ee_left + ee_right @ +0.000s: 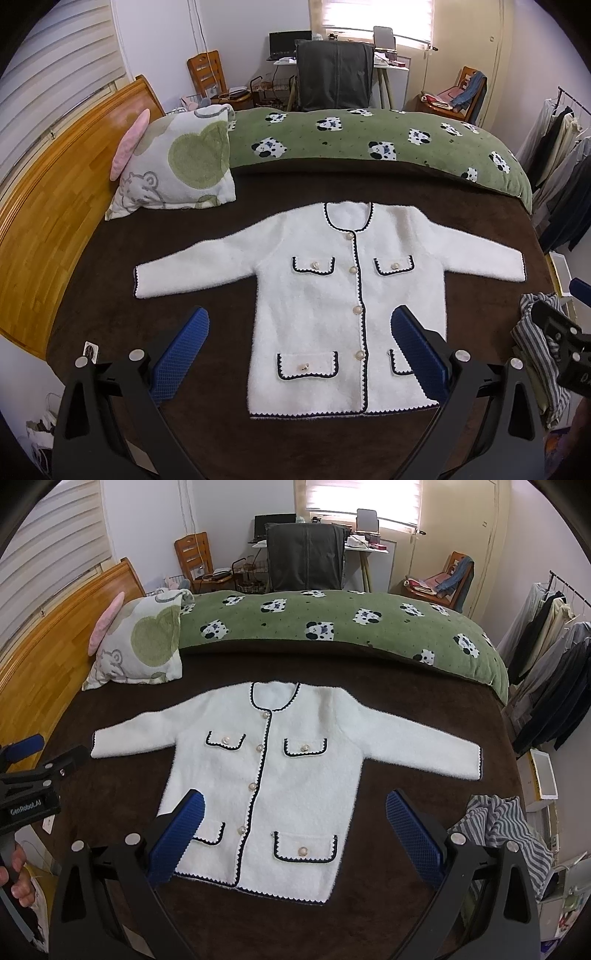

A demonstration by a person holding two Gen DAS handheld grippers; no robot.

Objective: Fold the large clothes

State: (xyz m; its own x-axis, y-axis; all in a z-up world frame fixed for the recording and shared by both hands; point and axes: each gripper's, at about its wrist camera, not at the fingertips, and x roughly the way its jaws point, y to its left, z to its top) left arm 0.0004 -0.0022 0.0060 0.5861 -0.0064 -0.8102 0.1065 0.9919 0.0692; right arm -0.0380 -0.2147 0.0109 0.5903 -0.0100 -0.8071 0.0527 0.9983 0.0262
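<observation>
Left wrist view: white cardigan [332, 295] lies buttoned and spread flat at bed [110, 332] centre, sleeves toward 9 and 3 o'clock, likely readied for folding. Left gripper [299, 332] and right gripper [293, 812] hover, fingers spread wide, empty.

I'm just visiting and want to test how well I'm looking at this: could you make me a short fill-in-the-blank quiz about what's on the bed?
1. The white cardigan lies flat with both sleeves spread out and its front side facing ____.
2. The cardigan has ____ pockets edged in dark trim.
3. Both the left gripper and the right gripper have their blue fingers spread ____, holding nothing.
4. A crumpled ____ cloth lies at the bed's right edge.

Missing words: up; four; open; striped
</observation>
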